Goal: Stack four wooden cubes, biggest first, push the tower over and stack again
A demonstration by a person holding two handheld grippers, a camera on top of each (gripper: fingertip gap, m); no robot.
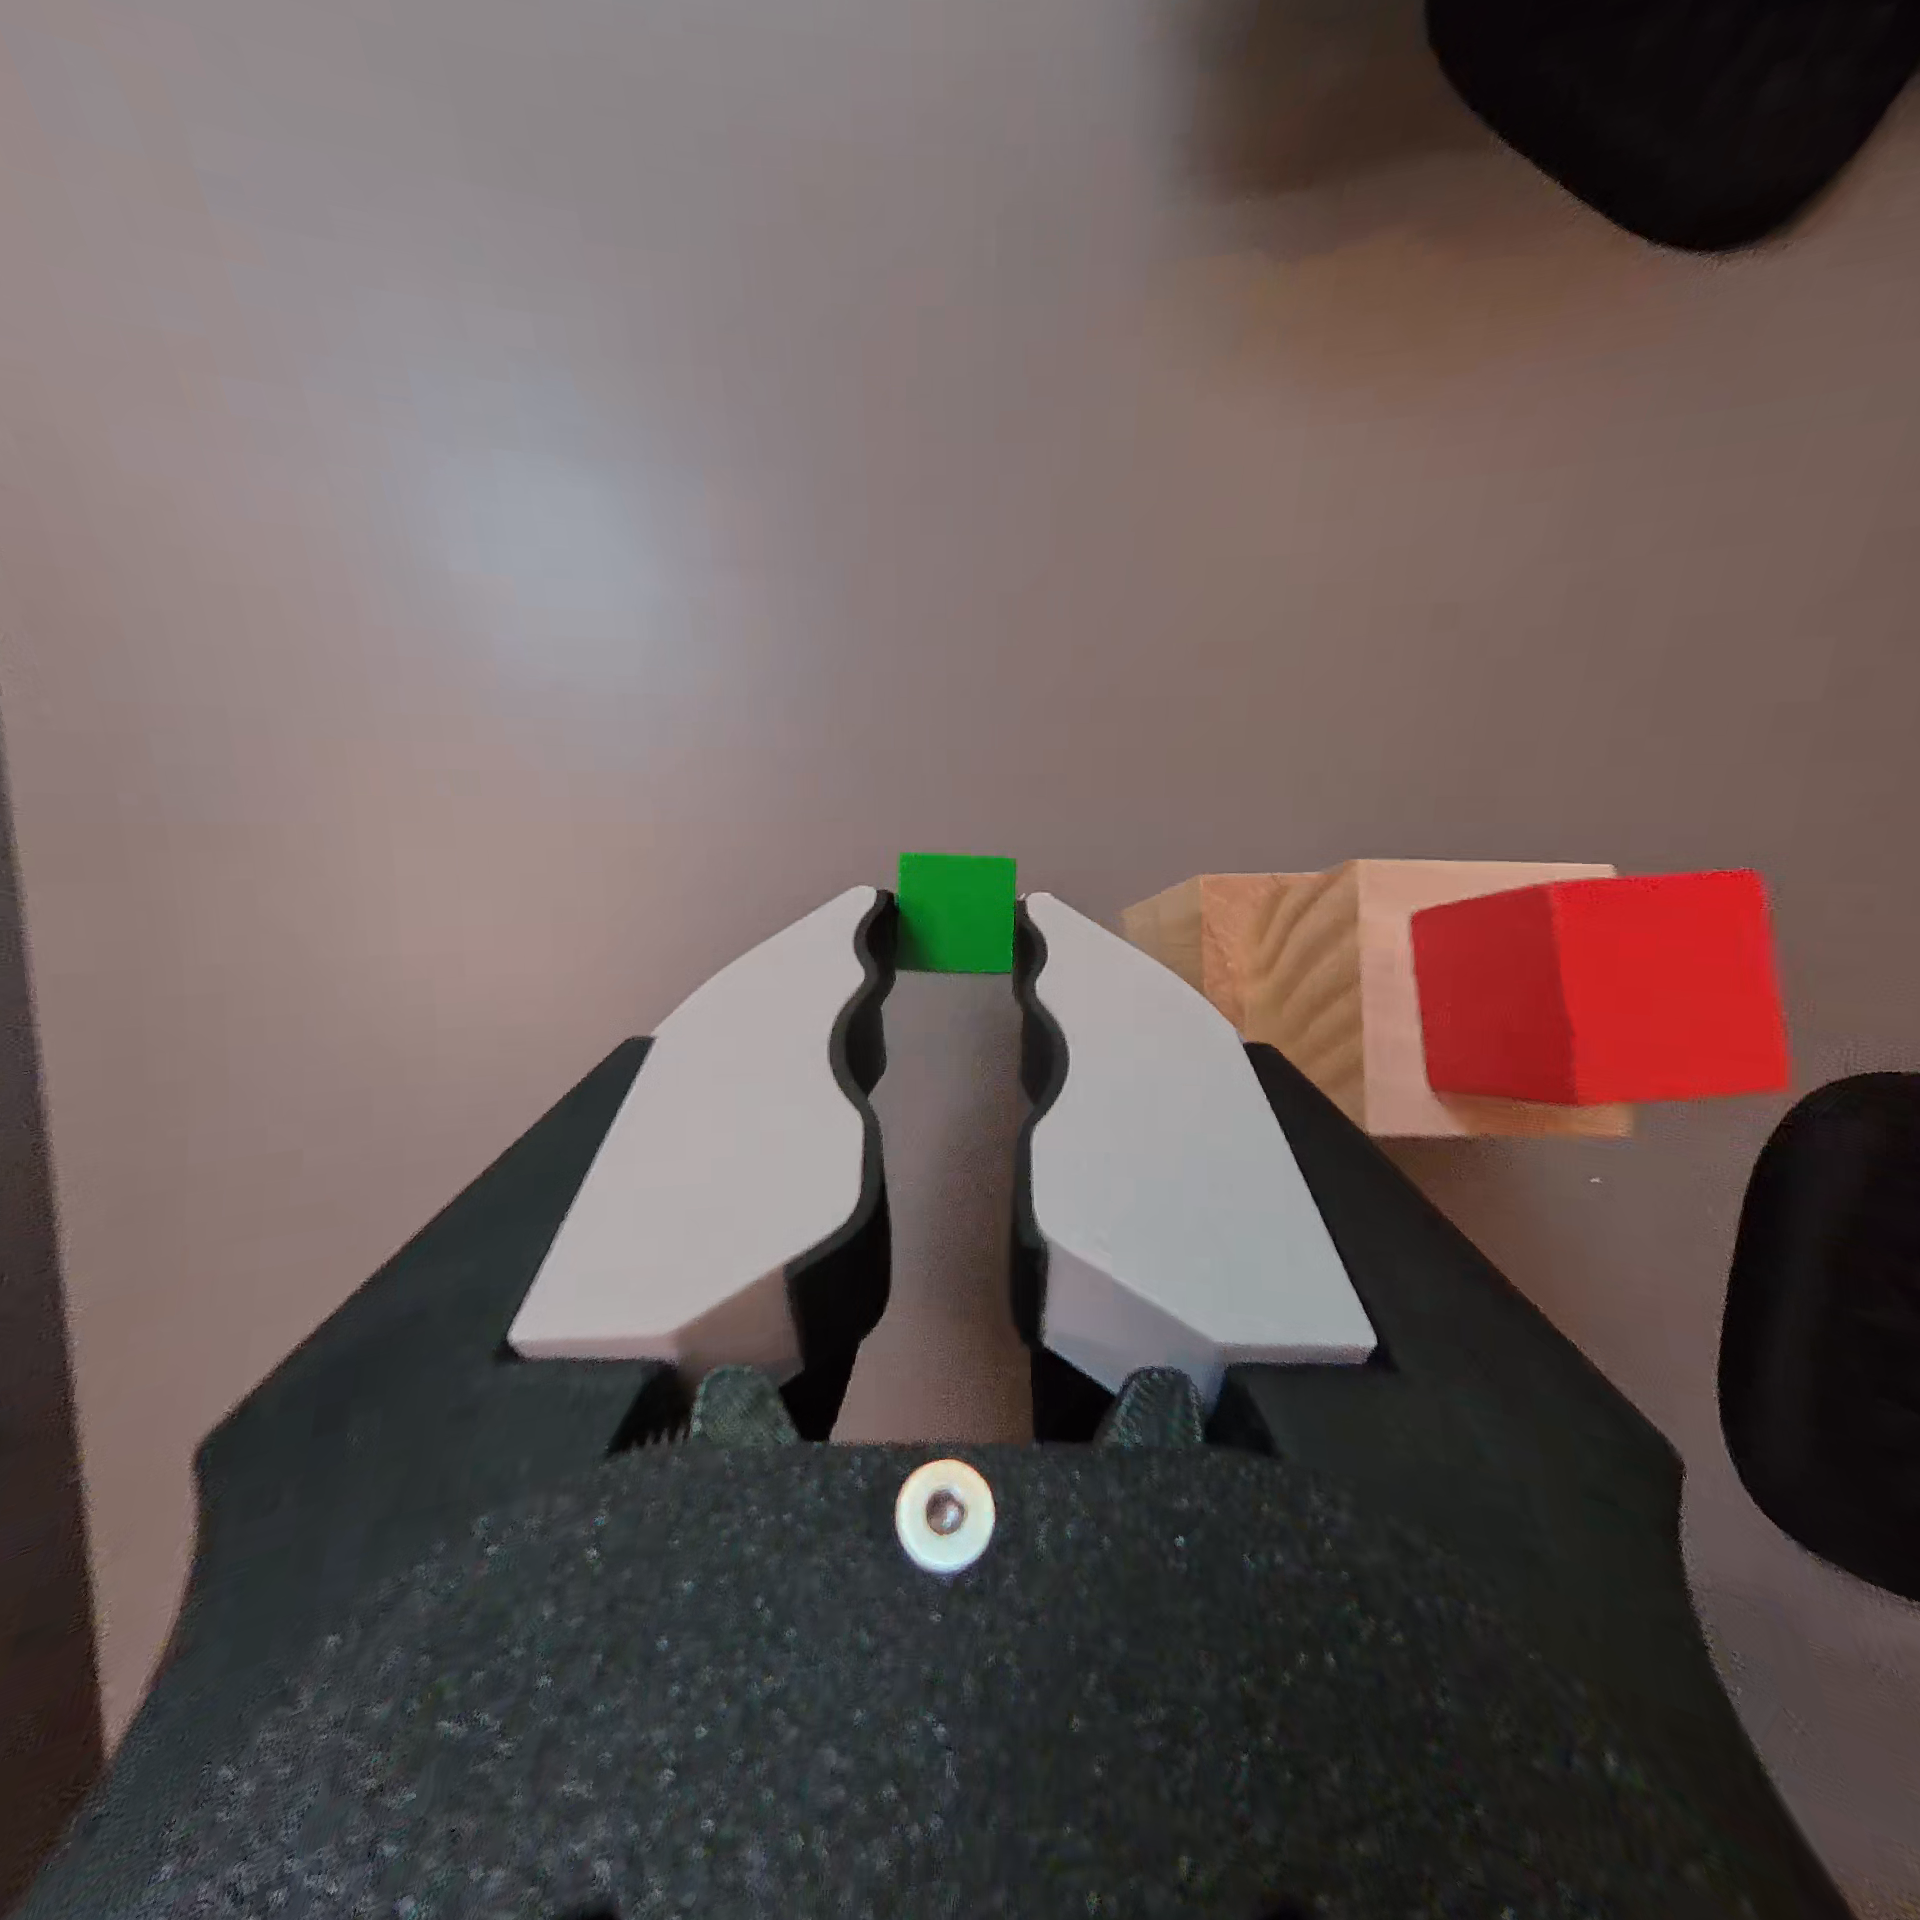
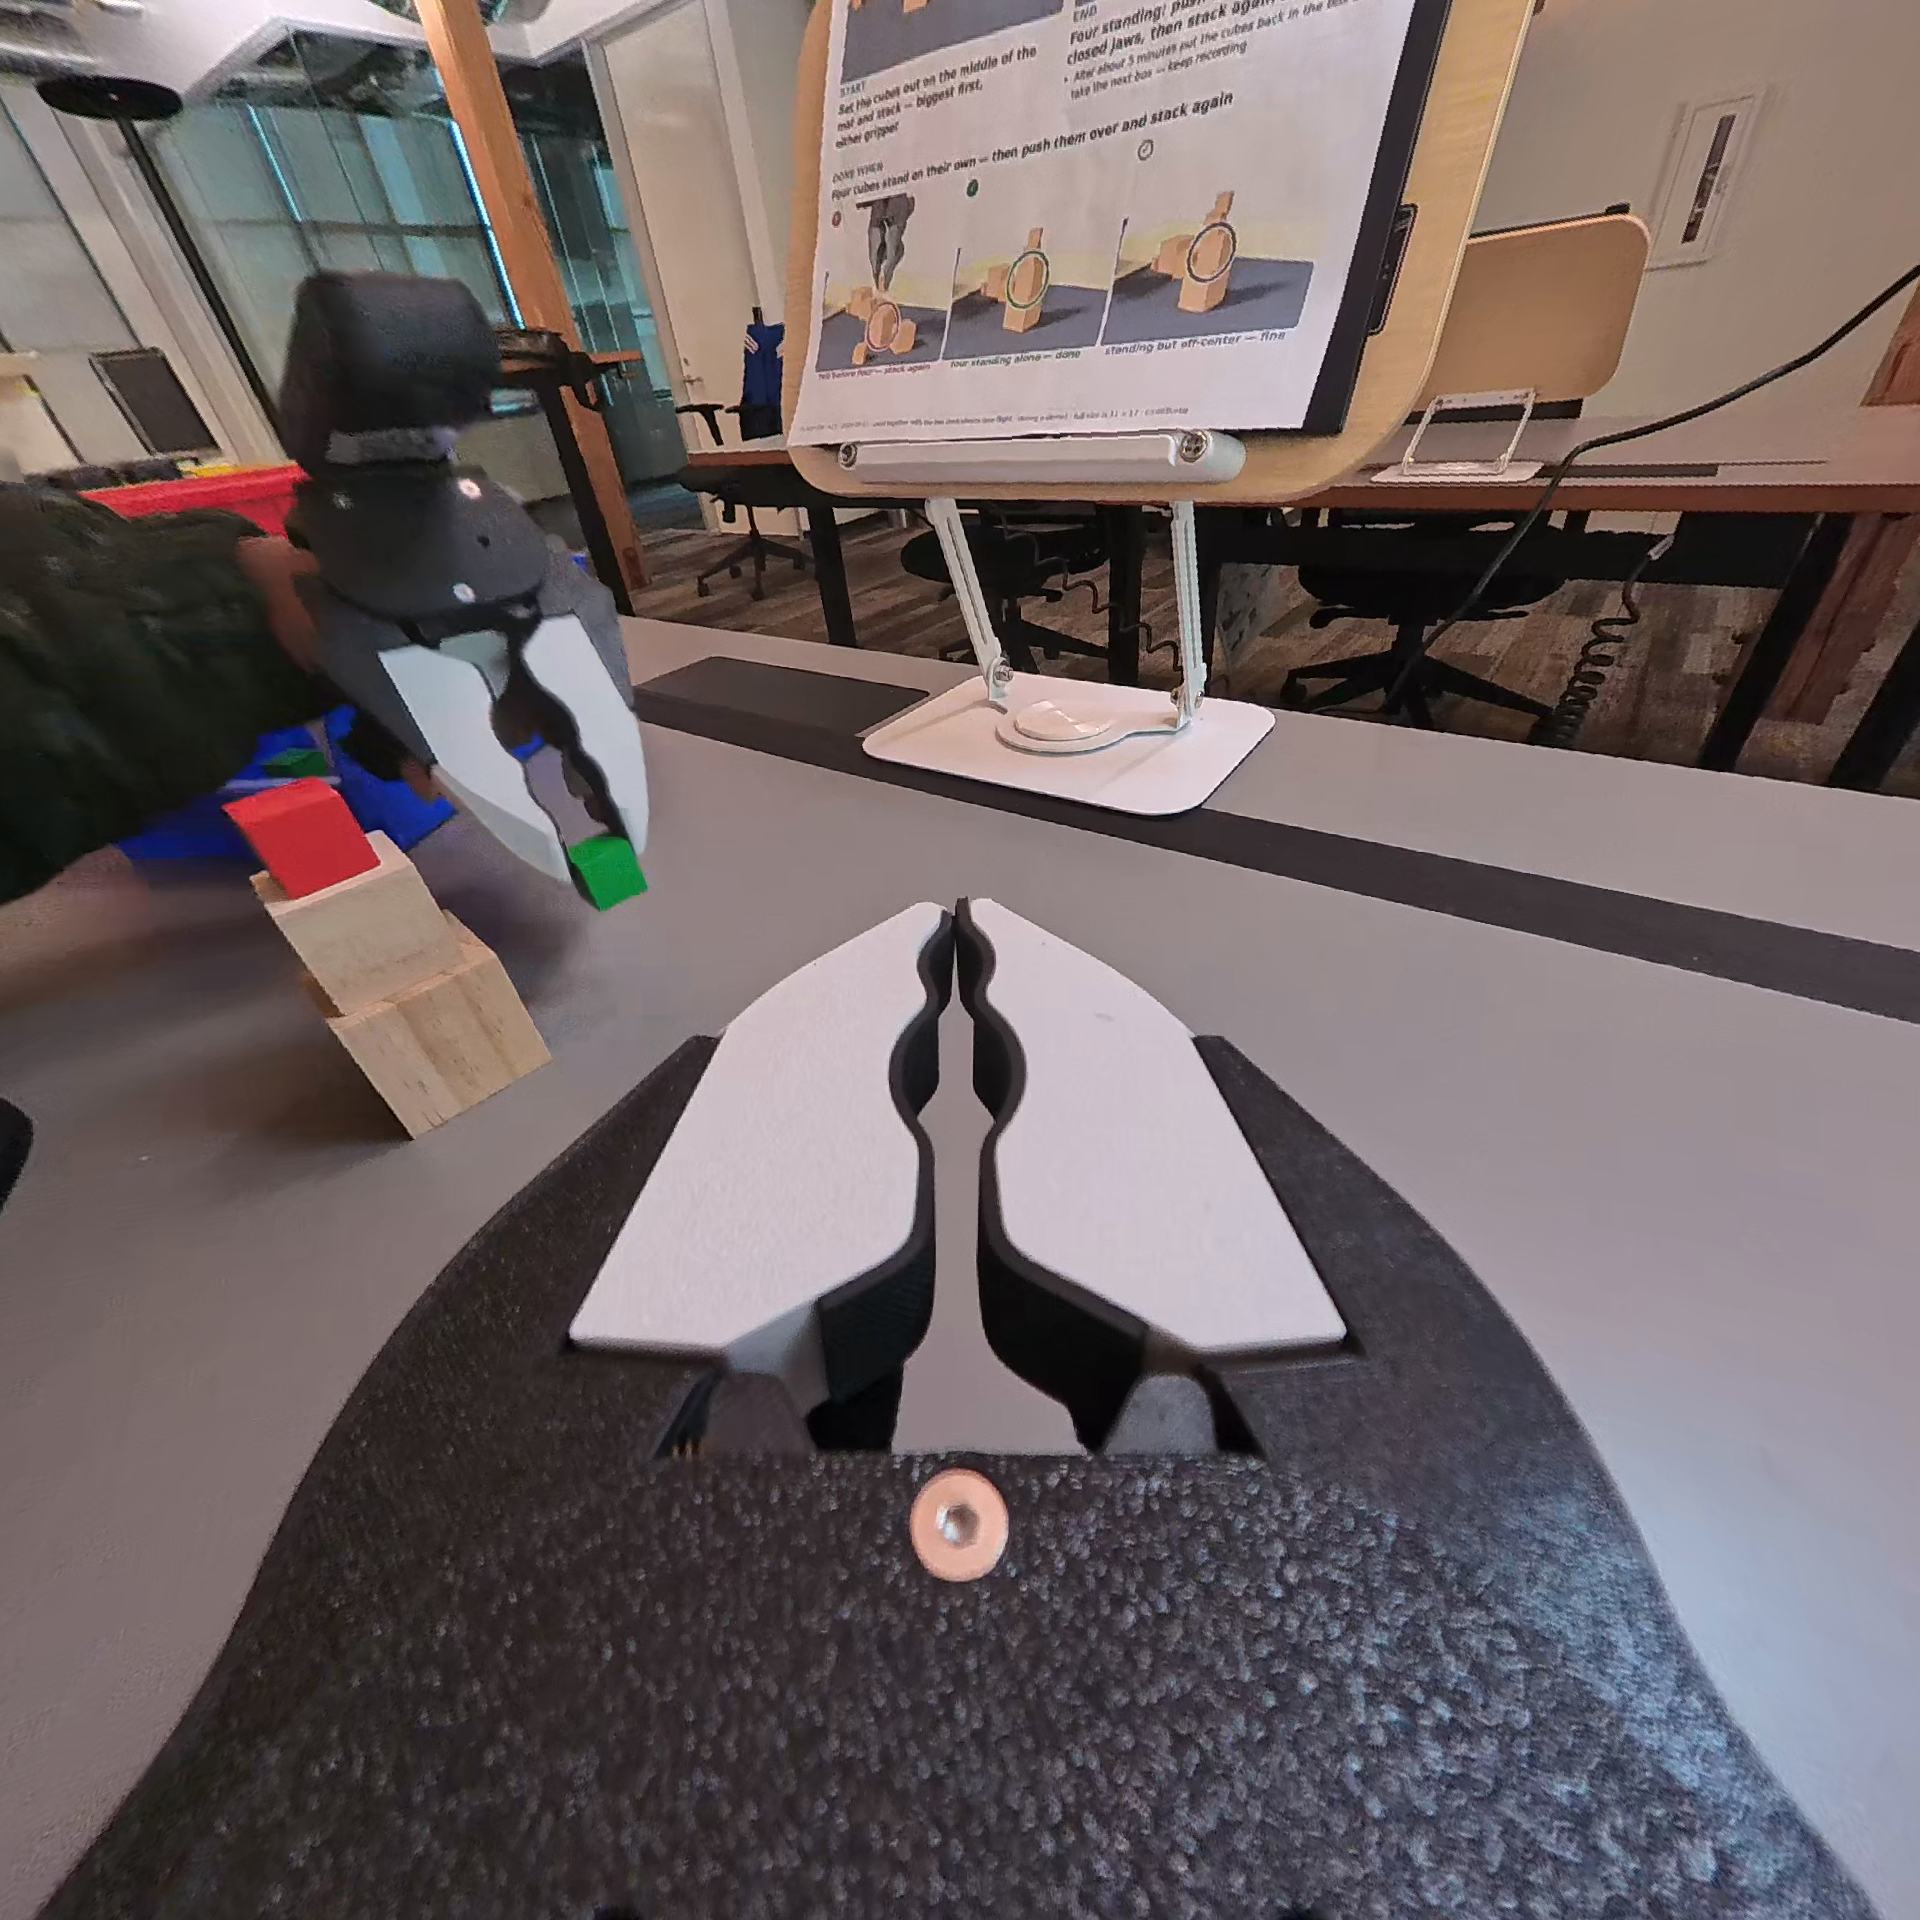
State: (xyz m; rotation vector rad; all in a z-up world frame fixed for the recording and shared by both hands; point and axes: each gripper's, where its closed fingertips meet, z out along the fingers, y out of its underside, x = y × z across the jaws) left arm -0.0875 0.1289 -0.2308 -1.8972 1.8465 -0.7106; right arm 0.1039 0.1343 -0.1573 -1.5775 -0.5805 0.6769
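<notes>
My left gripper (image 1: 956, 914) is shut on a small green cube (image 1: 956, 914), pinched at the fingertips and held in the air above the grey table (image 1: 520, 520). The right wrist view shows the same: the left gripper (image 2: 597, 852) holds the green cube (image 2: 611, 871) clear of the table, to the right of the stack. The stack is a red cube (image 1: 1605, 987) on a light wooden cube (image 1: 1382, 997) on a larger wooden cube (image 2: 442, 1029); the red cube (image 2: 301, 836) sits on top. My right gripper (image 2: 954, 914) is shut with nothing between its pads, low over the table.
A white stand (image 2: 1070, 748) with a printed sheet stands at the far table edge, beside a dark strip (image 2: 1351, 883). A blue bin (image 2: 177, 831) lies behind the stack. A person's dark sleeve (image 2: 114, 665) reaches in from the left. Black shapes (image 1: 1818, 1330) sit at the right in the left wrist view. There is about 20 centimeters between the tips of the two grippers.
</notes>
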